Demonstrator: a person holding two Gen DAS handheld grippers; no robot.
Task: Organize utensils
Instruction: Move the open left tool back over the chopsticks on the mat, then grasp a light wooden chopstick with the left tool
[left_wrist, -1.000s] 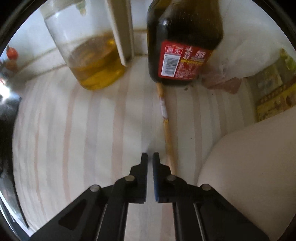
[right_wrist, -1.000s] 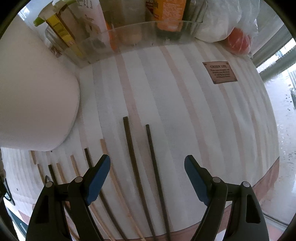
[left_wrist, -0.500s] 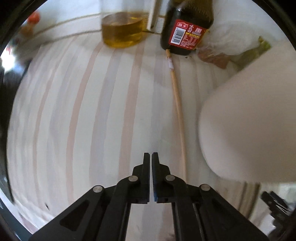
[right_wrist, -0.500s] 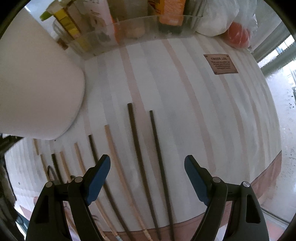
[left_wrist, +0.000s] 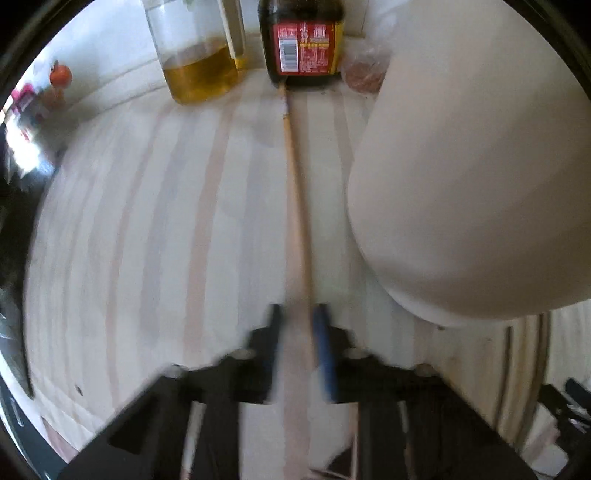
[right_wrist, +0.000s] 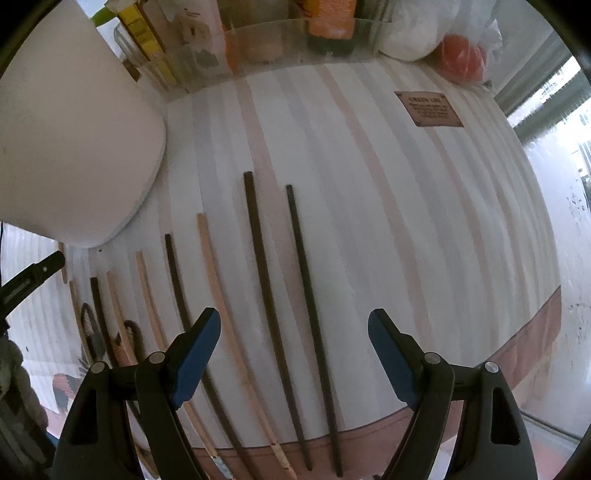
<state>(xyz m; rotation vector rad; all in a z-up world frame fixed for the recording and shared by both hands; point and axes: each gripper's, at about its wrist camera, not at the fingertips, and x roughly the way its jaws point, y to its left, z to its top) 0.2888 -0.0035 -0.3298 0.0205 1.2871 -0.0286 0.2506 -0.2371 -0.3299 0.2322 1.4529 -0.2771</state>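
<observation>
A light wooden chopstick (left_wrist: 295, 184) lies on the striped mat (left_wrist: 147, 240), its far end touching the soy sauce bottle (left_wrist: 301, 48). My left gripper (left_wrist: 299, 317) hangs over its near end. The picture is blurred, but the jaws stand a little apart with the chopstick running between them. In the right wrist view, several dark and light chopsticks lie side by side. My right gripper (right_wrist: 295, 332) is wide open above the two longest dark chopsticks (right_wrist: 262, 277), holding nothing. A big white container (left_wrist: 461, 184) stands right of the left gripper.
An oil bottle (left_wrist: 199, 74) stands left of the soy sauce bottle. In the right wrist view the white container (right_wrist: 74, 129) fills the upper left. A clear tray (right_wrist: 277, 40) of packets, a white bag and a tomato (right_wrist: 461, 59) line the back. The mat's edge runs below the chopstick ends.
The left gripper drew back from the bottles and shifted sideways over the light chopstick, and its jaws parted slightly. The right gripper drifted a little, bringing more chopsticks into view.
</observation>
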